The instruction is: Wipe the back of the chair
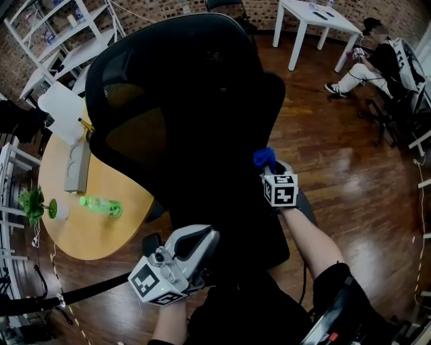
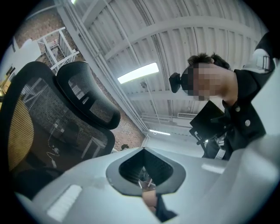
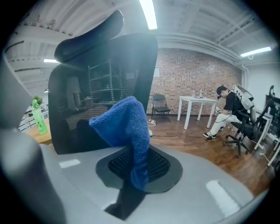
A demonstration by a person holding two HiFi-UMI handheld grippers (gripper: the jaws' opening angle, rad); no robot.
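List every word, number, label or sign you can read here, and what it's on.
None can be read.
The left marker cube and right marker cube: black-and-white squares only, no letters.
Green bottle label: too small.
White mark on the chair back: unreadable scribble.
Sheet on the brick wall: blurred.

A glossy dark wooden floor [image 1: 357, 168] runs to a red brick wall [image 3: 192, 74]. A white table [image 1: 313, 20] stands at the far side. White shelving [image 1: 60, 34] rises at the far left, behind a round wooden counter [image 1: 101, 236]. Tube lights [image 2: 138, 72] glow on a ribbed white ceiling [image 2: 205, 39].
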